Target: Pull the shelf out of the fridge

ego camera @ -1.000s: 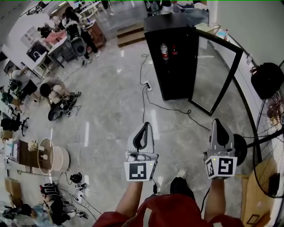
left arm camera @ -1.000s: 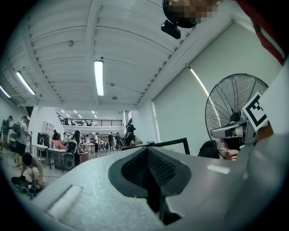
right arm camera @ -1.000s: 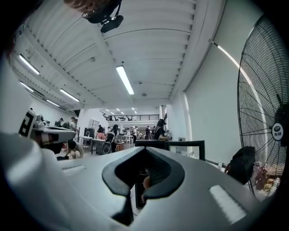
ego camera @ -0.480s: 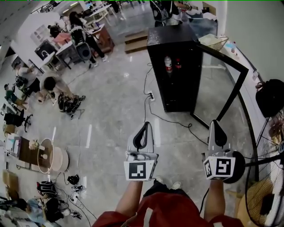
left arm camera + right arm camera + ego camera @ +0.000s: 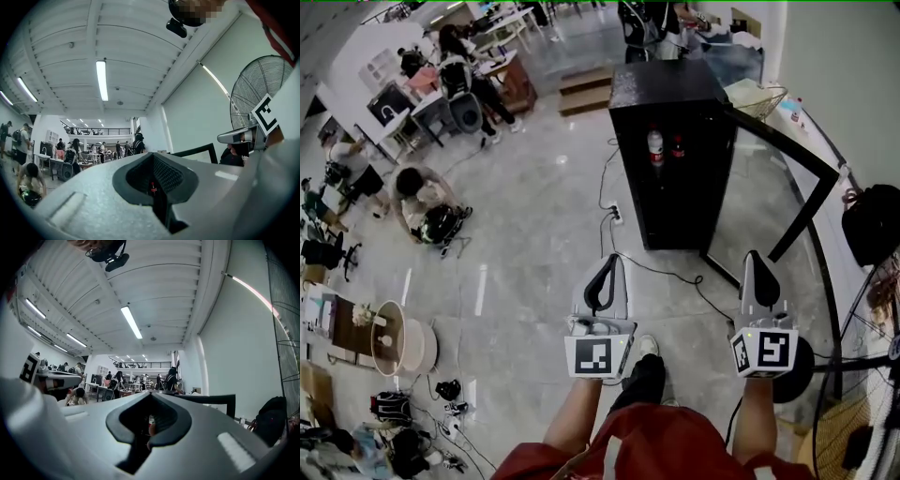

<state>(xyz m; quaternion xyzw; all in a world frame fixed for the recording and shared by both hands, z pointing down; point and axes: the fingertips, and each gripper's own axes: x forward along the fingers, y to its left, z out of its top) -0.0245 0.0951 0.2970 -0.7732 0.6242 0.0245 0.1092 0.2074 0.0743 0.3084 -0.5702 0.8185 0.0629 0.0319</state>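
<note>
The black fridge (image 5: 675,159) stood on the pale floor (image 5: 534,244) with its glass door (image 5: 787,192) swung wide open to the right. Inside it, 2 bottles stood side by side in the upper part: a clear one with a red cap (image 5: 655,147) on the left and a darker, red-topped one (image 5: 677,146) just beside it. The shelf under them sat inside the fridge, but the interior was too dark to make it out.

Both grippers were held well short of the fridge and pointed toward it. The left gripper (image 5: 607,272) had its jaws pressed together with nothing in them; in the left gripper view (image 5: 157,187) only a distant bottle showed through the loop of the jaws. The right gripper (image 5: 757,267) was likewise closed and empty (image 5: 147,427), with the open door's frame showing beyond it.

A black cable (image 5: 609,202) ran across the floor from a power strip (image 5: 619,214) beside the fridge. A standing fan (image 5: 262,89) rose at the person's right.
</note>
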